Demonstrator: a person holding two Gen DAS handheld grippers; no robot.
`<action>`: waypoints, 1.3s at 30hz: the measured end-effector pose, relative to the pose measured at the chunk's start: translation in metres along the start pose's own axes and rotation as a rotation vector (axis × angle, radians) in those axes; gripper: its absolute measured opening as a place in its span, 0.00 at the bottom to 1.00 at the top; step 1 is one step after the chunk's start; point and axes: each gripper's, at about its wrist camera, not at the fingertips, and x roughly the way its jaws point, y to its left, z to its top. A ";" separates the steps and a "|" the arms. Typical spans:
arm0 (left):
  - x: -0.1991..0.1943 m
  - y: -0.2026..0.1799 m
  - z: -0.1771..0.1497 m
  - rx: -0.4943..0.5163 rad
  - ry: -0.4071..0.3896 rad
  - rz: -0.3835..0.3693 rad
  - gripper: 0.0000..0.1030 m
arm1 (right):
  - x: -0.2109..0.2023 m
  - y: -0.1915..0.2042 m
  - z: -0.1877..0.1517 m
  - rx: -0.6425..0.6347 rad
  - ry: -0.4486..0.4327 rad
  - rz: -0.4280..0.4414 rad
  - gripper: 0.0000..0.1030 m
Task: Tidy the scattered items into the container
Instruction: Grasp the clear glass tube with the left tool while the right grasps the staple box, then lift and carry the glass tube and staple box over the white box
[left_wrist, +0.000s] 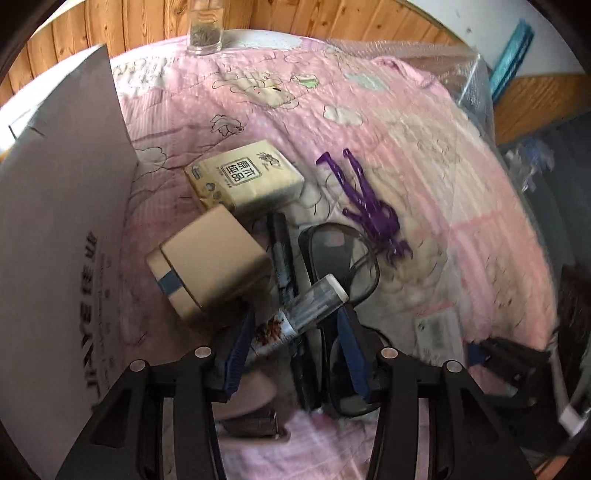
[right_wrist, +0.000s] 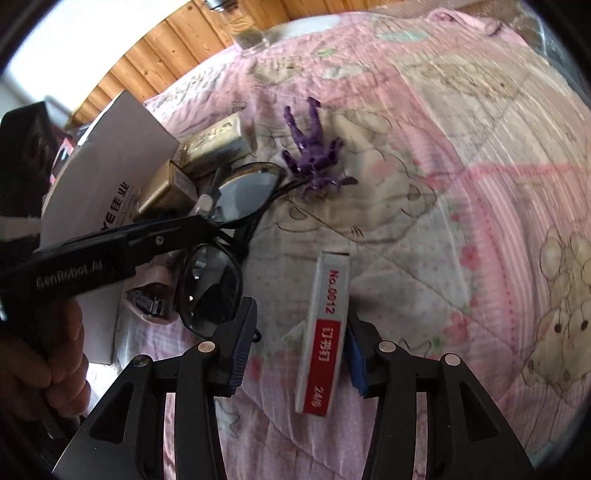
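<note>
My left gripper (left_wrist: 295, 350) stands open over a heap on the pink quilt. A glue tube (left_wrist: 299, 317) with a clear cap lies slantwise between its blue pads. Around the tube are a brown box (left_wrist: 214, 258), a tissue pack (left_wrist: 245, 177), a black pen (left_wrist: 282, 251) and dark glasses (left_wrist: 340, 258). A purple toy figure (left_wrist: 369, 206) lies further right. The white cardboard container (left_wrist: 55, 221) rises at the left. My right gripper (right_wrist: 299, 332) is open too. A grey and red staple box (right_wrist: 325, 332) lies between its fingers, close against the right one.
A pink stapler (right_wrist: 151, 291) sits beside the container's corner (right_wrist: 99, 332). A drinking glass (left_wrist: 205, 26) stands at the far edge by the wooden wall. Clear plastic wrap (left_wrist: 469, 85) bunches at the right edge. A hand (right_wrist: 48, 354) holds the left gripper's handle.
</note>
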 end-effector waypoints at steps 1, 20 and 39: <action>0.001 0.003 0.001 -0.009 -0.002 -0.018 0.44 | 0.000 -0.001 0.000 0.012 -0.004 -0.003 0.43; 0.018 0.000 0.003 0.030 -0.002 0.154 0.19 | 0.002 -0.004 -0.002 0.029 -0.007 -0.008 0.15; 0.008 0.004 -0.017 0.003 0.032 0.150 0.19 | -0.012 -0.004 -0.006 0.017 -0.052 -0.003 0.15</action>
